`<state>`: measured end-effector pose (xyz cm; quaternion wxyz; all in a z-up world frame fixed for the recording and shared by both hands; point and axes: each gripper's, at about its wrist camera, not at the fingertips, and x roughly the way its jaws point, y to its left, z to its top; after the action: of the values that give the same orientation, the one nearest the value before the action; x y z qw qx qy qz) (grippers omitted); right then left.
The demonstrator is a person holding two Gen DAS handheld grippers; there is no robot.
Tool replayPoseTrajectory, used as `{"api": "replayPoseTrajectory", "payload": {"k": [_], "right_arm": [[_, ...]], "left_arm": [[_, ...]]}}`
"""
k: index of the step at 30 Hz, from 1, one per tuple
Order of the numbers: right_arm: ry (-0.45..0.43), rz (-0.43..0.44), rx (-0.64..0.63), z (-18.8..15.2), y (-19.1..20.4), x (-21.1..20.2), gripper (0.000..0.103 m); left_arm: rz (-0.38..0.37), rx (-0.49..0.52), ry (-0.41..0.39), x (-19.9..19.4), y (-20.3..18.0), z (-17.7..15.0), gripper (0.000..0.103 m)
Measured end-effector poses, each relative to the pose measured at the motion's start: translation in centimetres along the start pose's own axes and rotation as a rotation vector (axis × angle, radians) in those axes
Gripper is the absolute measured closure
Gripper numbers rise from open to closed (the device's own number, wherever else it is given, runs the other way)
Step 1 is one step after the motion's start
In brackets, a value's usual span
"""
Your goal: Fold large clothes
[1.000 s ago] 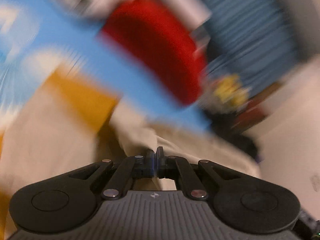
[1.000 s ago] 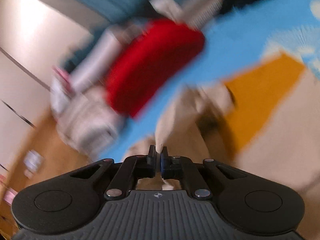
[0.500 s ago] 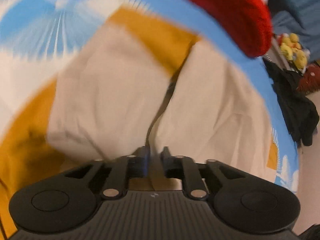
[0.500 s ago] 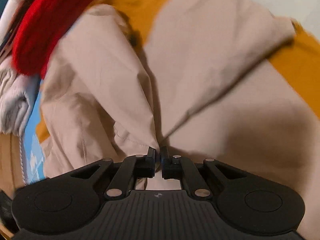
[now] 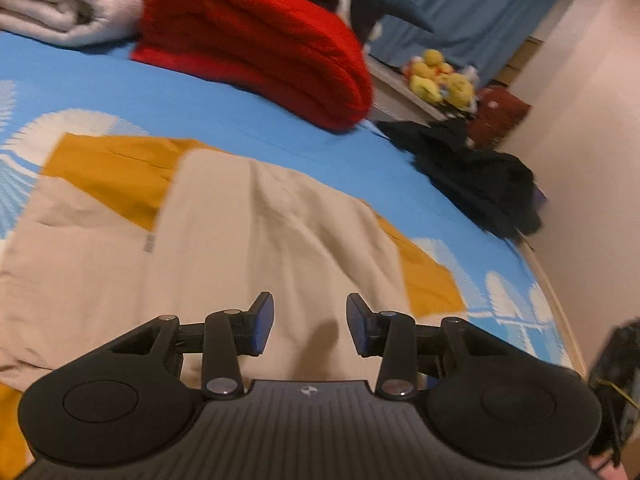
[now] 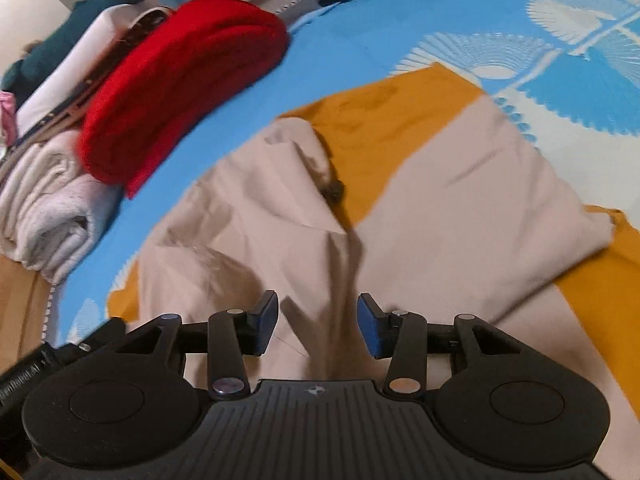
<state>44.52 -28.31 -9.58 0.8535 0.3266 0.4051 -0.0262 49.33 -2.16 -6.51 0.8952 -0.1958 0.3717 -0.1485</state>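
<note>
Left wrist view shows my left tongs (image 5: 310, 326) opening with nothing pinched between them, hovering just over the beige garment (image 5: 248, 240), which lies spread on the blue bedsheet (image 5: 200, 100) over a mustard piece (image 5: 120, 172). Right tongs (image 6: 318, 326) are opening too, with only a raised crease of the same beige cloth (image 6: 460, 200) below the gap, so I reckon both are letting a fold settle flat. Folded red blanket (image 6: 180, 76) sits well clear.

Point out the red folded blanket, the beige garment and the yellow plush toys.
red folded blanket (image 5: 256, 48), left wrist view, top face.
beige garment (image 6: 460, 200), right wrist view, flat panel.
yellow plush toys (image 5: 440, 80), left wrist view, middle.
</note>
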Motion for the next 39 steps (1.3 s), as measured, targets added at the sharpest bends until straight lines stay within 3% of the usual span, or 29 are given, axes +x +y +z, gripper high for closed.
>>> {"api": "replayPoseTrajectory", "payload": {"k": [5,6,7,8,9,10,13,15,16,18,20,23,25,27,30,31,32,33,36,39], "right_arm": [[0.059,0.023,0.033,0.1,-0.7,2.4,0.059],[0.066,0.026,0.038,0.0,-0.8,2.6,0.069],[0.064,0.034,0.042,0.0,-0.9,2.7,0.085],[0.061,0.045,0.042,0.1,-0.8,2.6,0.093],[0.055,0.059,0.04,0.1,-0.7,2.5,0.098],[0.031,0.067,0.046,0.1,-0.6,2.1,0.103],[-0.095,0.097,0.089,0.3,-0.1,-0.1,0.103],[-0.152,0.094,0.068,0.0,0.8,-1.2,0.103],[-0.148,0.043,0.048,-0.3,1.1,-1.1,0.103],[-0.051,-0.097,0.061,-0.9,0.4,1.0,0.103],[0.074,-0.192,0.146,-1.8,-1.8,3.4,0.102],[0.078,-0.205,0.105,-1.5,-1.4,3.8,0.096],[0.031,-0.184,0.064,-0.9,-0.7,3.0,0.073],[-0.014,-0.196,0.059,-0.4,-0.3,2.1,0.063],[-0.102,-0.18,0.031,-0.1,0.3,0.5,0.063],[-0.139,-0.171,0.002,-0.3,0.8,-0.2,0.063],[-0.172,-0.158,-0.026,-0.4,1.3,-0.5,0.063],[-0.194,-0.139,-0.049,-0.5,1.7,-0.8,0.063],[-0.157,-0.13,-0.061,-0.6,1.5,-0.6,0.064],[-0.071,-0.29,-0.044,-0.5,0.3,0.9,0.062]], "left_arm": [[-0.039,0.02,0.095,2.5,-0.7,-1.4,0.059],[-0.027,0.025,0.11,2.8,-0.5,-1.6,0.06],[0.01,0.042,0.131,3.1,-0.6,-1.8,0.067],[0.067,0.058,0.148,3.5,-0.5,-1.9,0.09],[0.1,0.061,0.151,3.8,-0.2,-2.0,0.101],[0.113,0.05,0.142,3.7,0.2,-1.9,0.103],[0.094,0.035,0.141,3.4,0.5,-1.7,0.103],[0.137,0.08,0.202,4.5,0.3,-2.6,0.103],[0.163,0.073,0.261,5.3,0.7,-3.2,0.1],[0.182,0.007,0.331,6.5,2.1,-4.3,0.096],[0.166,-0.043,0.34,6.3,2.8,-3.9,0.094],[0.145,-0.05,0.262,4.4,2.7,-1.9,0.078],[0.126,-0.039,0.188,2.8,2.6,-0.8,0.073],[0.134,-0.028,0.133,1.9,2.9,0.0,0.073],[0.232,-0.029,0.17,2.8,4.5,-0.3,0.074],[0.287,-0.032,0.217,3.6,5.3,-0.7,0.078],[0.334,-0.053,0.253,4.1,6.3,-1.2,0.091],[0.359,-0.077,0.254,4.1,6.9,-1.5,0.098],[0.366,-0.06,0.201,2.4,6.4,-0.6,0.098],[0.302,-0.004,0.08,0.7,4.5,0.2,0.093]]}}
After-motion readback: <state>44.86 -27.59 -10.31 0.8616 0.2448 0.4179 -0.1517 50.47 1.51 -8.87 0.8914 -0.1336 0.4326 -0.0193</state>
